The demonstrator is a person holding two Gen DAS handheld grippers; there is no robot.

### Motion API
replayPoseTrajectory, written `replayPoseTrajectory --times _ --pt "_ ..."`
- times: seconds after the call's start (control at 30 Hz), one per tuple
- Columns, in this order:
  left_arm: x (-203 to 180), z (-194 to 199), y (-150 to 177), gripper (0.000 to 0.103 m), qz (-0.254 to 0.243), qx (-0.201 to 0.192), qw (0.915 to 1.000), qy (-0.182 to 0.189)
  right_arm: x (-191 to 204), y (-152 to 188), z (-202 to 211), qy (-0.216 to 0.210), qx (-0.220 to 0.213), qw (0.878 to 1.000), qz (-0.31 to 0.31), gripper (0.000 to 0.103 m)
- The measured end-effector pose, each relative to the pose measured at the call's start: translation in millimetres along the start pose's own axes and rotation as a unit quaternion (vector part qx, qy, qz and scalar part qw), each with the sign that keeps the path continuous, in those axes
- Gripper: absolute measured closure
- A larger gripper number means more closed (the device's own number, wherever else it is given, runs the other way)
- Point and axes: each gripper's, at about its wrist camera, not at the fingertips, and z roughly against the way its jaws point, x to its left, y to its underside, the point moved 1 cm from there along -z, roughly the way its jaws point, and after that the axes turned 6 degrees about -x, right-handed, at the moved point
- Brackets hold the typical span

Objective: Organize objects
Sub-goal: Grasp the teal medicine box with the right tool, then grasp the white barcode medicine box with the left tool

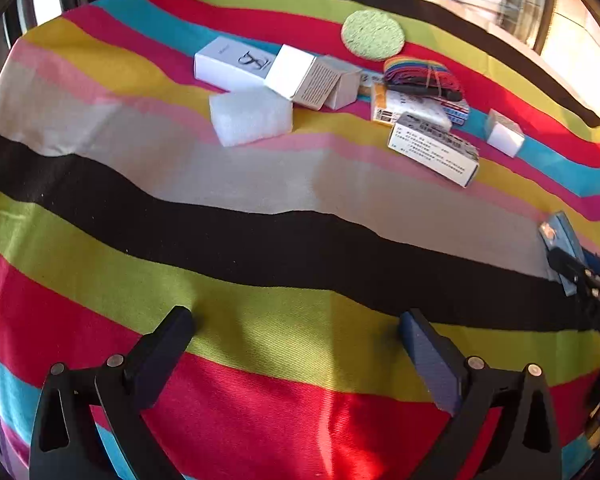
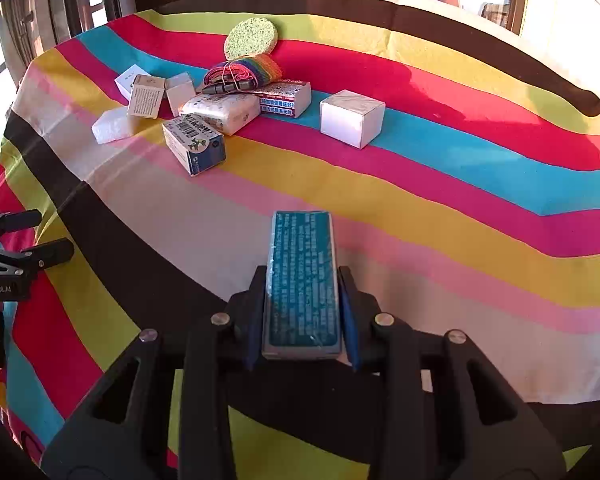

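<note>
Right tongs [image 2: 303,312] closed on a teal box [image 2: 302,280], the two pads pressing its long side faces near the end closest to the camera; the rest of the box projects forward over the striped cloth of the desk [image 2: 460,216]. The box appears to be a film-wrapped carton: judged light and fairly stiff, but glossy, so liable to slip or pivot if held by one end only. A hold nearer its middle, across the narrow width, would likely steady it; hard squeezing could dent the walls.

Left tongs [image 1: 296,332] stand wide apart and hold nothing, hovering above the cloth.

The remaining items lie in a loose cluster farther back: a white cube box [image 2: 352,118], a barcoded carton [image 2: 194,146], a green round sponge [image 2: 251,38] and a white foam block [image 1: 251,115], the last two soft and compressible.
</note>
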Motion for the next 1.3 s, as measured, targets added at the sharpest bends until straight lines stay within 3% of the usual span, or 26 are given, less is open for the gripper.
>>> replayPoseTrajectory --times 0.1,0.23,0.4,0.47,0.53,0.6,0.67,0.8,0.9,0.97,1.07,1.13,1.2,1.3 --pt "-14 -2 -17 0.000 0.080 -0.003 0.9951 0.058 4 -4 -5 0.009 0.001 1.000 0.004 0.066" --pt "-52 -18 -50 0.000 0.130 -0.029 0.9886 0.071 3 -2 -4 0.008 0.000 1.000 0.004 0.066" --pt "-88 -51 -89 0.000 0.151 -0.050 0.9871 0.017 3 -3 -4 0.007 0.000 1.000 0.003 0.066" --pt "-96 -63 -94 0.000 0.131 -0.041 0.9904 -0.021 2 -3 -4 0.005 0.000 1.000 0.001 0.066" --pt "-103 -62 -90 0.011 0.096 -0.039 0.9932 -0.053 0 -3 -5 0.003 -0.001 1.000 -0.002 0.065" --pt "-102 -49 -79 0.057 0.070 -0.059 0.9942 -0.055 0 -2 -5 0.003 -0.001 1.000 -0.003 0.065" --pt "-93 -37 -63 0.069 0.047 -0.066 0.9965 -0.021 -1 -3 -5 0.003 -0.001 1.000 -0.003 0.065" --pt "-70 -8 -24 0.069 -0.019 -0.068 0.9971 0.026 -1 -3 -5 0.003 -0.001 1.000 -0.003 0.066" --pt "-60 3 -11 0.068 -0.065 -0.069 0.9949 0.035 0 -3 -5 0.004 0.000 1.000 -0.002 0.066" --pt "-55 3 -14 0.066 -0.067 -0.068 0.9944 0.046 0 -3 -5 0.005 0.000 1.000 -0.001 0.066" --pt "-51 -7 -25 0.056 -0.049 -0.070 0.9959 0.031 1 -2 -4 0.008 0.000 1.000 0.001 0.065" --pt "-56 -11 -28 0.057 -0.051 -0.076 0.9956 0.021 0 -3 -4 0.008 0.000 1.000 -0.001 0.063" --pt "-61 -12 -24 0.068 -0.055 -0.083 0.9947 0.025 0 -3 -4 0.006 0.000 1.000 -0.003 0.063" --pt "-67 -8 -15 0.068 -0.062 -0.093 0.9934 0.025 0 -2 -4 0.006 0.000 1.000 -0.003 0.063"
